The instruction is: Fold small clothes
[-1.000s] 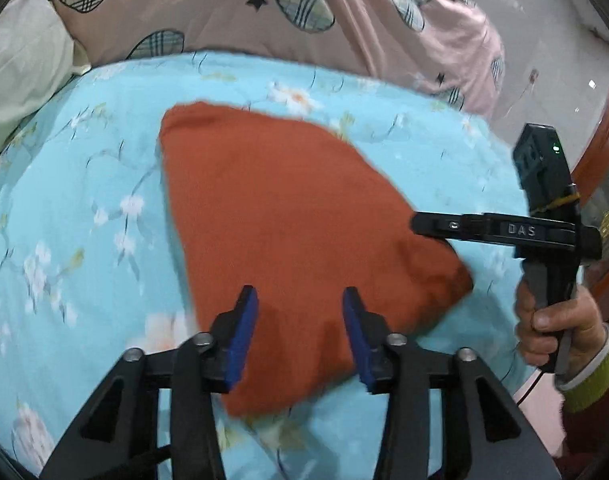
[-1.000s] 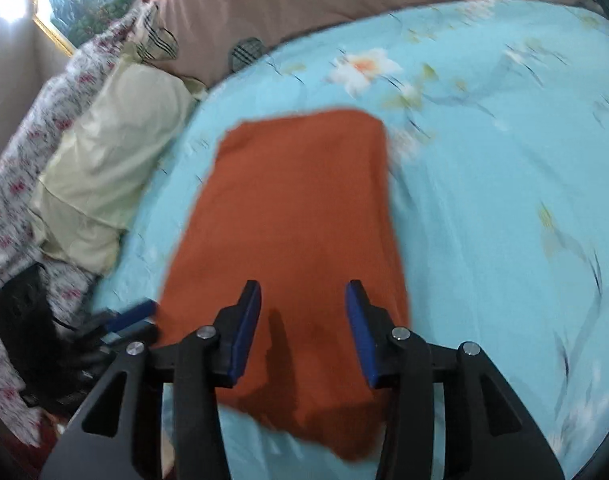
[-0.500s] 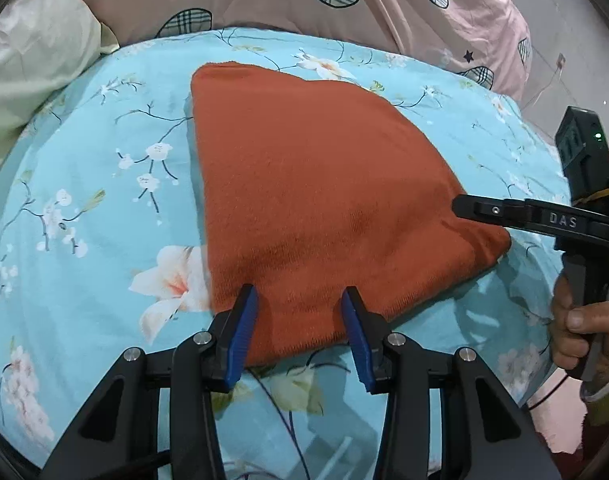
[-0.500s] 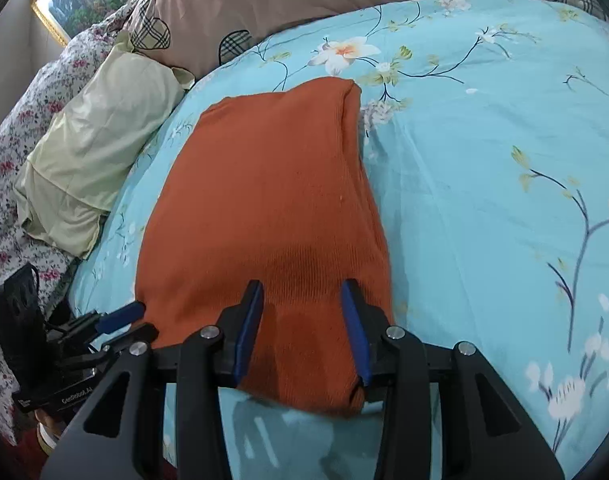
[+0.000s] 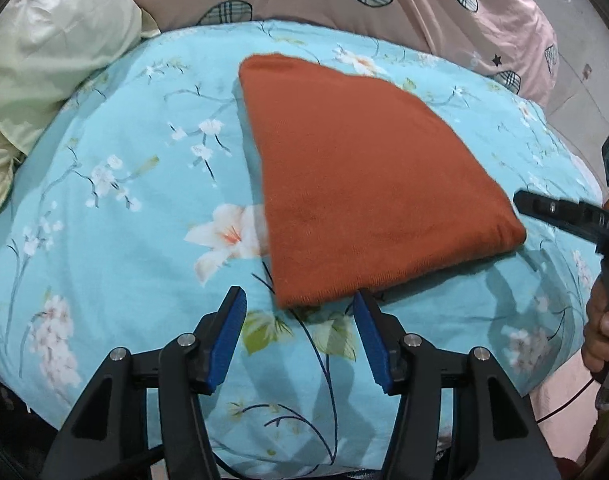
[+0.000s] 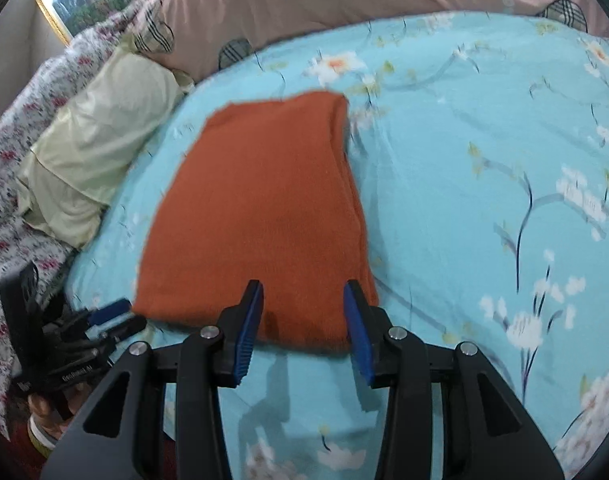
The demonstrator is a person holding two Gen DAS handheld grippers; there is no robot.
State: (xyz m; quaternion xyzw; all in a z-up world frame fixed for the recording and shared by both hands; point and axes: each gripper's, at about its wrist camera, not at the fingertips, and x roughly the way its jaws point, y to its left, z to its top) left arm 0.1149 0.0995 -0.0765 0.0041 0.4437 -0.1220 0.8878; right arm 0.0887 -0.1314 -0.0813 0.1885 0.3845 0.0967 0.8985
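A folded rust-orange knit garment (image 5: 364,184) lies flat on the blue flowered bedsheet (image 5: 116,240). My left gripper (image 5: 298,300) hovers at its near corner with its jaws opening; the pads touch nothing, and the cloth's corner lies just ahead of them. From the right wrist view, the garment (image 6: 260,216) stretches away from my right gripper (image 6: 303,292), which is open over its near edge without pinching it. The right gripper (image 5: 564,216) also shows beside the cloth's right corner, and the left gripper (image 6: 112,314) at its left corner.
A pale green pillow (image 5: 44,80) lies at the left of the bed. A pink quilt with plaid hearts (image 5: 384,0) is bunched along the far side. A hand (image 5: 602,332) holds the right gripper's handle. A flowered cover (image 6: 8,160) hangs past the pillow.
Both grippers have drawn back toward the garment's near edge, so more of it now shows ahead of them. The left jaws stand wider apart. The cloth has settled flat.
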